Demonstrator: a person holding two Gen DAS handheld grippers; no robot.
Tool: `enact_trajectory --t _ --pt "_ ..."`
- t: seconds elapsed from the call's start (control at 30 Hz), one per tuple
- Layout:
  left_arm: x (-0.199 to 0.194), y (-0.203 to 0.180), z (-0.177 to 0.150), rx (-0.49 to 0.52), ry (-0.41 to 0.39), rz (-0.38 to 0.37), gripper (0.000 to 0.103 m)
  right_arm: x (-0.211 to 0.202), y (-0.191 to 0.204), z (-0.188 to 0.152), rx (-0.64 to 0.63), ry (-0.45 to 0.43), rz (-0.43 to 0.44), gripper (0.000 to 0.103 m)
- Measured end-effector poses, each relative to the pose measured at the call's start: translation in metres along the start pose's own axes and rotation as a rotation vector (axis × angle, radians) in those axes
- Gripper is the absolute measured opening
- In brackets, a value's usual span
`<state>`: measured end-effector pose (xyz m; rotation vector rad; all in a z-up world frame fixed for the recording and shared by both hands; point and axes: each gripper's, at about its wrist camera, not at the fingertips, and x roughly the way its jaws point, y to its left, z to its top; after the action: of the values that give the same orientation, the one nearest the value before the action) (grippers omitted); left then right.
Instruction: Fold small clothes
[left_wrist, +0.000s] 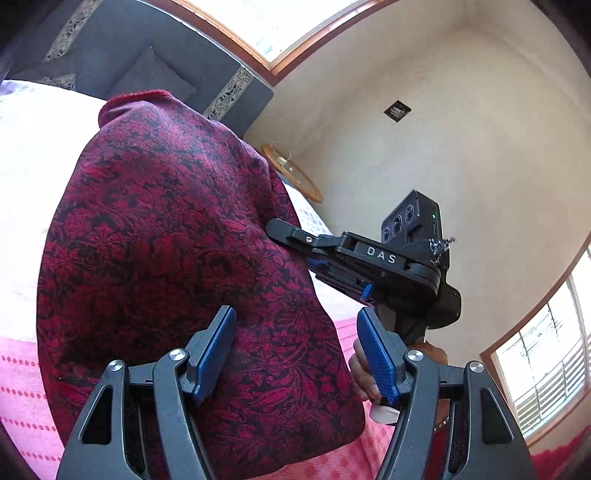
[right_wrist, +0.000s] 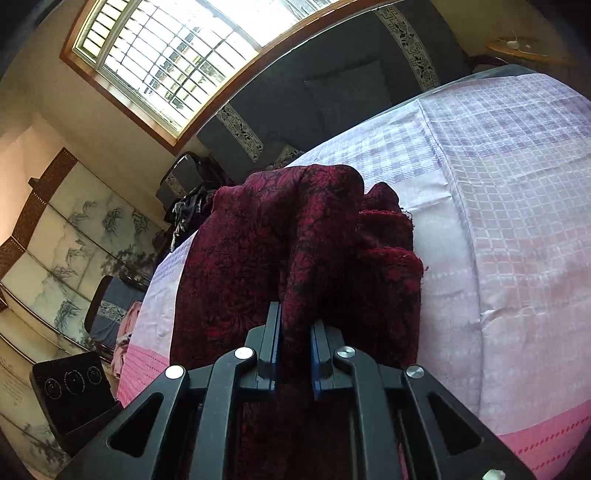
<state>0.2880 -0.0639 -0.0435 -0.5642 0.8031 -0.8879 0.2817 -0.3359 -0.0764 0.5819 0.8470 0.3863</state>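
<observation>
Standing by the bed (right_wrist: 517, 229), working left to right. Way off on the left wall there's a folding screen (right_wrist: 74, 240) painted with inky bamboo, and a big barred window (right_wrist: 166, 55) above it. Next comes a dark grey sofa (right_wrist: 332, 88) with patterned trim, pushed up behind the bed.

On the bed, spread over a checked lilac and pink sheet (right_wrist: 498, 166), is the maroon floral garment (right_wrist: 258, 240) (some kind of small woven top, dark red with black leaf shapes). It's bunched up in the middle, part of it lifted off the sheet in a ridge and part heaped just beside that.

The left tool (left_wrist: 297, 332) has its blue pads standing well apart, hovering over the garment's near end; the left pad sits over the fabric, the right one is off past its edge, and neither presses on anything.

Then the right tool (right_wrist: 295, 332), which is clamped on a fold of the garment: the cloth rises straight up between the two pads and they're squeezed nearly together on it. From the other side you can see its tip digging into the garment's edge, with a person's hand (left_wrist: 364, 373) on the handle below, though the fingers are mostly hidden so I can't really say how it's gripped.

Far right, a small round wooden side table (right_wrist: 524, 48) in the corner.
</observation>
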Motion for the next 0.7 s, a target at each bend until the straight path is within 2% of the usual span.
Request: enact_trajectory --t 0.07,0.17,0.27,0.37,0.47,0.53,0.57,0.63,0.67,0.7 --pt "-0.007 0.002 0.001 -0.017 -0.036 -0.012 0.067 -0.023 0.004 -0.001 -0.004 -0.062 0.014 0.011" --pt "0.002 0.005 -0.003 0.000 0.010 0.008 0.070 -0.054 0.001 -0.016 0.008 -0.118 0.034 0.011" --pt "0.015 0.009 -0.013 0.017 0.065 0.043 0.070 -0.052 -0.017 -0.041 0.053 -0.085 -0.014 0.011" --pt "0.017 0.005 -0.021 0.075 0.064 0.062 0.070 -0.047 -0.040 -0.063 0.120 -0.069 -0.018 0.012" --pt "0.025 -0.001 -0.021 0.106 0.074 0.080 0.070 -0.052 -0.047 -0.062 0.162 -0.093 0.034 0.019" --pt "0.025 -0.001 -0.019 0.093 0.070 0.077 0.070 -0.057 -0.046 -0.058 0.159 -0.105 0.023 0.023" --pt "0.025 0.001 -0.019 0.085 0.065 0.076 0.070 -0.061 -0.046 -0.056 0.158 -0.121 0.002 0.028" --pt "0.024 0.005 -0.021 0.068 0.058 0.068 0.070 -0.067 -0.049 -0.049 0.151 -0.145 -0.068 0.047" --pt "0.024 0.006 -0.022 0.063 0.055 0.065 0.070 -0.068 -0.052 -0.045 0.152 -0.147 -0.084 0.060" --pt "0.023 0.007 -0.024 0.067 0.053 0.068 0.070 -0.066 -0.056 -0.040 0.157 -0.131 -0.080 0.065"
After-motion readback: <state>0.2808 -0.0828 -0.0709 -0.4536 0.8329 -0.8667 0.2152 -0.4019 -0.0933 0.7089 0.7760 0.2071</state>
